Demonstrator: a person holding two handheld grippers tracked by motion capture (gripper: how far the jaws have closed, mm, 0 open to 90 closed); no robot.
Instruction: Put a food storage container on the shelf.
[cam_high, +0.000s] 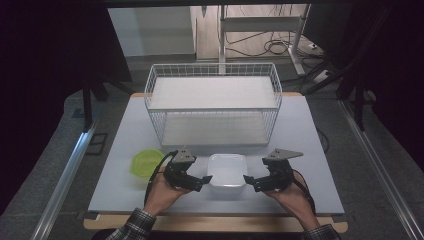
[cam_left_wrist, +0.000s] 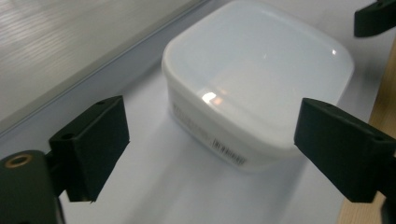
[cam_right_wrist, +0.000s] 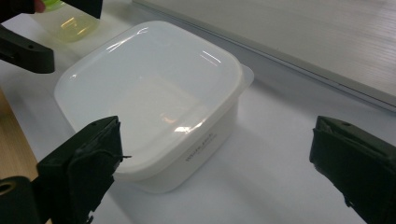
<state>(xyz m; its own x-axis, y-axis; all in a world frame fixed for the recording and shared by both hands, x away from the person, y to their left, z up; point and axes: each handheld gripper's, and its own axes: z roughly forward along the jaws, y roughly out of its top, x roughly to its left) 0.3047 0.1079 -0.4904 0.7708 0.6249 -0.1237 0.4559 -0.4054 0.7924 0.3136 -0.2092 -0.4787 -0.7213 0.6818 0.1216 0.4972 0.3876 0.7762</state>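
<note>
A white, square plastic container (cam_high: 227, 171) with its lid on sits on the table near the front edge. My left gripper (cam_high: 202, 182) is just to its left and my right gripper (cam_high: 251, 183) just to its right, and both point inward at it. In the left gripper view the container (cam_left_wrist: 261, 79) lies ahead of my left gripper (cam_left_wrist: 217, 140), whose jaws stand wide apart and do not touch it. In the right gripper view my right gripper (cam_right_wrist: 224, 158) is also open, with the container (cam_right_wrist: 149, 88) close in front and nothing pressed by the pads.
A white wire basket (cam_high: 212, 102) with a shelf stands behind the container, across the middle of the table. A translucent green lid or dish (cam_high: 146, 162) lies at the left, next to my left hand. The table's wooden front edge (cam_high: 215, 222) is close behind both hands.
</note>
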